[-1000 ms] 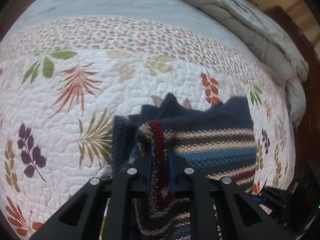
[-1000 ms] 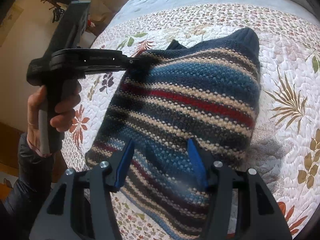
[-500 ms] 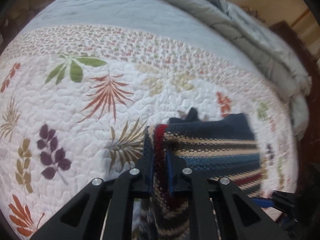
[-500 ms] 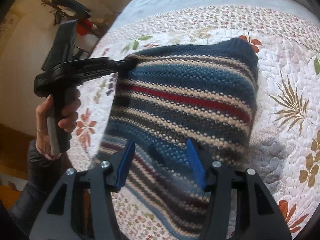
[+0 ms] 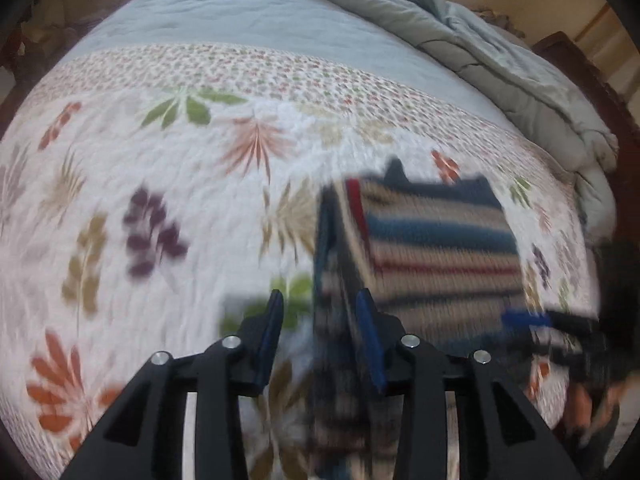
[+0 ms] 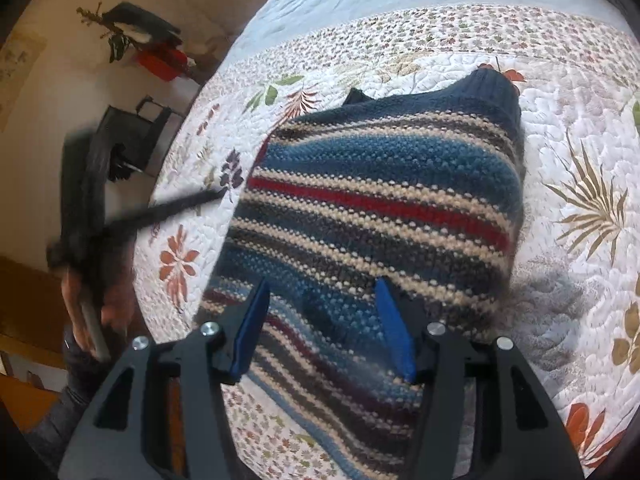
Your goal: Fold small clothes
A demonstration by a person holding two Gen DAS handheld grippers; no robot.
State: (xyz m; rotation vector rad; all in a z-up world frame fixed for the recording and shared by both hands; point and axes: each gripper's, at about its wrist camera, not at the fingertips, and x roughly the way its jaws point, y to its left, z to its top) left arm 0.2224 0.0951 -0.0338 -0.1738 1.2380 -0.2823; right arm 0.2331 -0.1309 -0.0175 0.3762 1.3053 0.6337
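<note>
Floral quilt [image 5: 168,184] covers bed; striped sweater [image 6: 376,216] lies folded near its front edge. Left gripper [image 5: 318,320] jaws apart, empty, beside sweater's left edge. Right gripper [image 6: 322,320] wide open, empty, over near hem. Fold looks laid; next move probably regrasping for another fold.

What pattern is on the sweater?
Horizontal stripes of navy, blue, cream and red on the sweater, clearest in the right wrist view.

The sweater [image 6: 380,216] lay folded on the quilt [image 6: 560,92], near the bed's close edge. A bunched-up duvet [image 5: 500,60] sat way off at the far right.
</note>
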